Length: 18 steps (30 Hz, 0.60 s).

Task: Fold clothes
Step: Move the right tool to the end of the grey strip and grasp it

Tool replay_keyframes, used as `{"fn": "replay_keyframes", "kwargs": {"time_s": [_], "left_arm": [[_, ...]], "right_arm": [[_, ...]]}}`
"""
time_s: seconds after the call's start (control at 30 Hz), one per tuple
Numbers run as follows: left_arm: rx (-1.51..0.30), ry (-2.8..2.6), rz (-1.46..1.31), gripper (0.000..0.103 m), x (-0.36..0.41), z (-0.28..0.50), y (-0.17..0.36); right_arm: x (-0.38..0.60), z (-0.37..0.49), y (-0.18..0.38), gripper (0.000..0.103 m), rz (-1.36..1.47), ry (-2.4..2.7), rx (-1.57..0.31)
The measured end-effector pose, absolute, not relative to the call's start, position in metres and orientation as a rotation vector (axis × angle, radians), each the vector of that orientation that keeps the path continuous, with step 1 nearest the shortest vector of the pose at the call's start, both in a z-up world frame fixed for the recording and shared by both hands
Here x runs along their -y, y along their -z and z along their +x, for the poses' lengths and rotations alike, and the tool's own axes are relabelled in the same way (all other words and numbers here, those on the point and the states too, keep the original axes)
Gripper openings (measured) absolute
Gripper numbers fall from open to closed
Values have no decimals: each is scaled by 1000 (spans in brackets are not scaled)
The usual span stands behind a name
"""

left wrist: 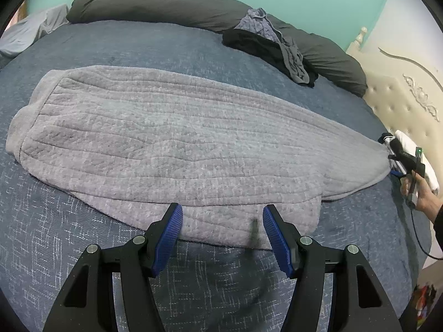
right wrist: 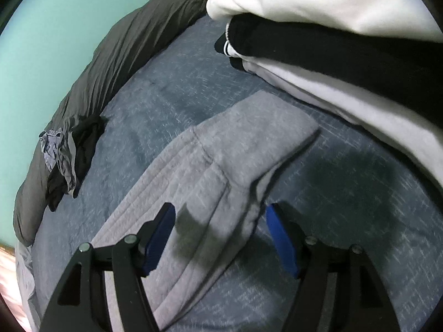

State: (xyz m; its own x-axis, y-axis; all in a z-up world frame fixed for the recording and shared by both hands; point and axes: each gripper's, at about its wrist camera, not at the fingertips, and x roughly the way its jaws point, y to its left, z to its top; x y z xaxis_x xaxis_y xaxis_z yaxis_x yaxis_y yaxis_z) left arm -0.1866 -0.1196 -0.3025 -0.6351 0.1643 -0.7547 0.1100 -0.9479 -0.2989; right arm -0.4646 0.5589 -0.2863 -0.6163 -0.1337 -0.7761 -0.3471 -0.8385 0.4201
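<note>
while the grey ribbed garment point(left wrist: 177, 138) is spread flat across the blue bedspread point(left wrist: 55, 249), the left gripper point(left wrist: 223, 221) is held just over its near edge with jaws apart and nothing between them. the right gripper point(right wrist: 220, 221) is likewise seen with jaws apart, poised above the garment's cuffed end point(right wrist: 249, 138). a dark crumpled pile of clothes point(left wrist: 277, 47) is seen near the dark bolster point(left wrist: 155, 5), and white and black folded clothing point(right wrist: 332, 41) lies beside the cuffed end.

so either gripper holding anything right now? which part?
Nothing held. The left gripper is open at the near edge of the grey garment; the right gripper is open over its cuffed end, jaws not closed on fabric.
</note>
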Motion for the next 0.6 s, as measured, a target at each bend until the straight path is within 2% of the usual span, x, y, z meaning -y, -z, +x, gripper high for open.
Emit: {"fn": "replay_keyframes", "kwargs": {"time_s": [0.17,0.27,0.33,0.4,0.6], "left_arm": [[510,-2762,-1347,64,122,-188,307],[503,-2765,-1347,64,122,-188,305],[499,-2771,-1346,64,123,-188,304],[504,-2773,-1338,64,124,-187,301],[525,-2791,-1316,64,135,-181,292]], "right_arm": [[-552,-474,292,69,-1334,-2616,-757],[-554,-475,295,52,-1313,-2609,-739],[-551,-474,294,30,-1306,-2624,-714],[-546,-472,290,22,-1298,-2650,-677],[-520,-463,251,17,-1210,-2783,-545]]}}
